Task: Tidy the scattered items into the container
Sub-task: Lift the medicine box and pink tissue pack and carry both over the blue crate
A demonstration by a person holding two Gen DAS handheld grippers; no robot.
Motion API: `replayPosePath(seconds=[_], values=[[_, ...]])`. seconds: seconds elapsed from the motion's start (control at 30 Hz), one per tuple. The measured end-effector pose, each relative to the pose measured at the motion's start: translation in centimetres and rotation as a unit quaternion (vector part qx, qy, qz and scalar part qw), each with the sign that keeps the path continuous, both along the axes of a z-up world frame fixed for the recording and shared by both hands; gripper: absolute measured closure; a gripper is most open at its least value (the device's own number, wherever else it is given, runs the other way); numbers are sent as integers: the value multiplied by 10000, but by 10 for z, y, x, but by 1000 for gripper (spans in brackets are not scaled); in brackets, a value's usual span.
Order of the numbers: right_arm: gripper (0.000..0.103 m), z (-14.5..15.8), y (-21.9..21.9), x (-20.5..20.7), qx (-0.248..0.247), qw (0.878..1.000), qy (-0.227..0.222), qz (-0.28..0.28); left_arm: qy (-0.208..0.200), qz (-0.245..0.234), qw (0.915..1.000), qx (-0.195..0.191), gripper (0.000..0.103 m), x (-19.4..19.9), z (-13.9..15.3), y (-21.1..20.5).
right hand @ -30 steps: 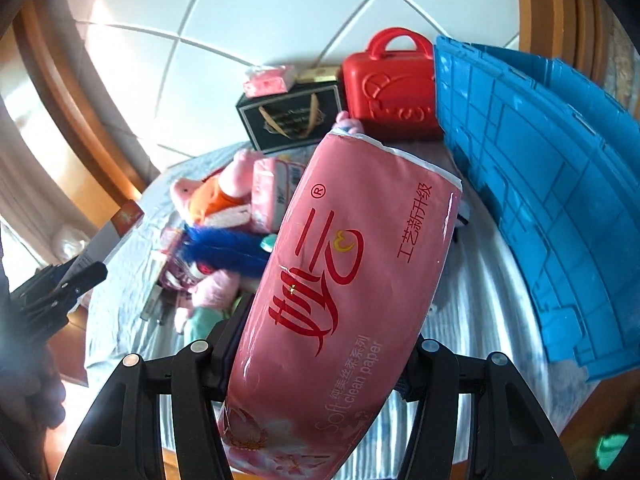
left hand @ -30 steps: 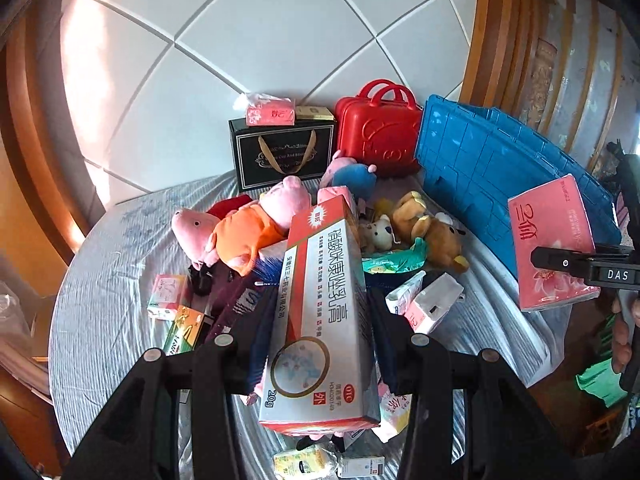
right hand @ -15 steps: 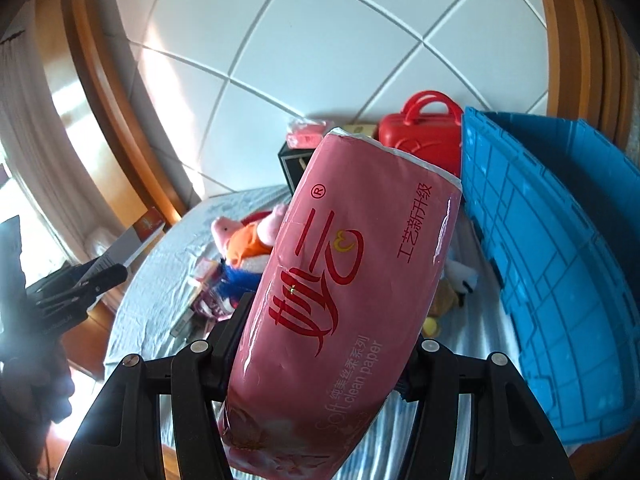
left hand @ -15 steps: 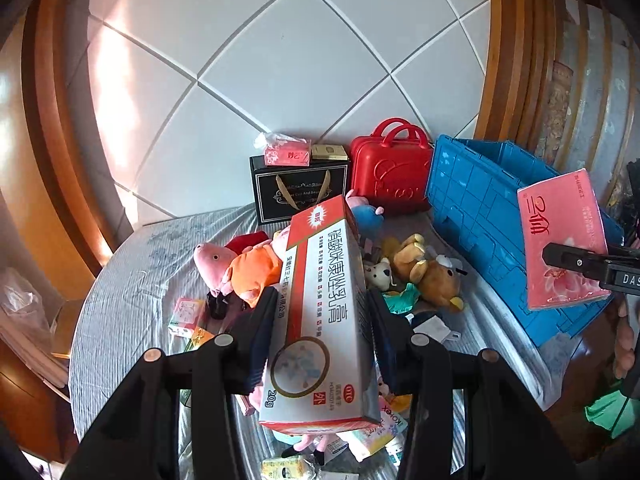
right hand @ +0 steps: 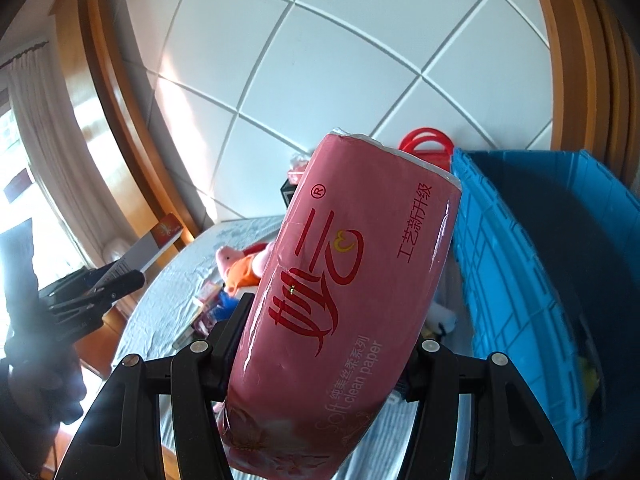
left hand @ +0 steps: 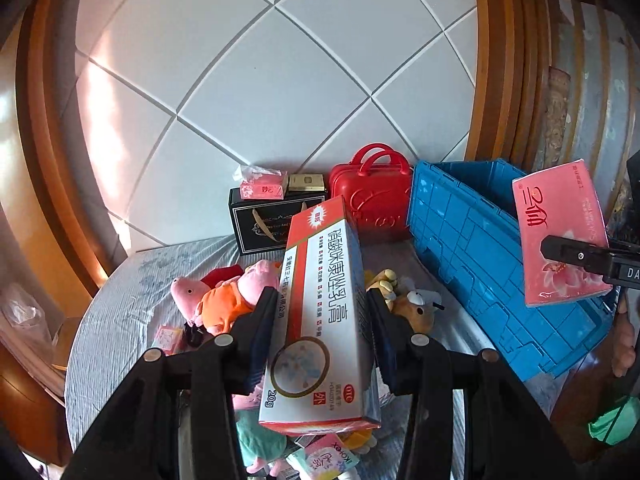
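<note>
Both hands are loaded right now, so this looks like the carry step. Closest in, the left gripper [left hand: 322, 312] has its jaws clamped on the sides of a long red-and-white medicine box [left hand: 324, 320], held up off the table [left hand: 120, 312]. The right gripper [right hand: 326, 340] is squeezing a pink tissue pack [right hand: 344, 292], also in the air; you can see the pack from the left camera too, hanging above the crate's near edge.

Below and behind are the leftovers: a pink pig plush [left hand: 224, 300], a brown bear plush [left hand: 412, 306] and small packets on the striped cloth. Further right sits the blue crate [left hand: 480, 248].

Next move, I'd guess: swing both over the crate's open top, get clear of the rim, then let go.
</note>
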State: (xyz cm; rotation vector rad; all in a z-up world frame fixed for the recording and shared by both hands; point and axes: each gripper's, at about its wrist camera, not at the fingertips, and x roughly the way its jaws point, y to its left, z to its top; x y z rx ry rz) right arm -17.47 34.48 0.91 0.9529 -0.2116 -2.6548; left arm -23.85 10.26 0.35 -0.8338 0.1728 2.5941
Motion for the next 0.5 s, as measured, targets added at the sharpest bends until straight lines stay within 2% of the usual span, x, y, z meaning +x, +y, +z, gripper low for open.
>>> replayPosePath(seconds=[0.5], values=[[46, 28, 101, -7, -95, 9995, 288, -74, 209, -391, 9989, -163, 59, -4, 31, 120]])
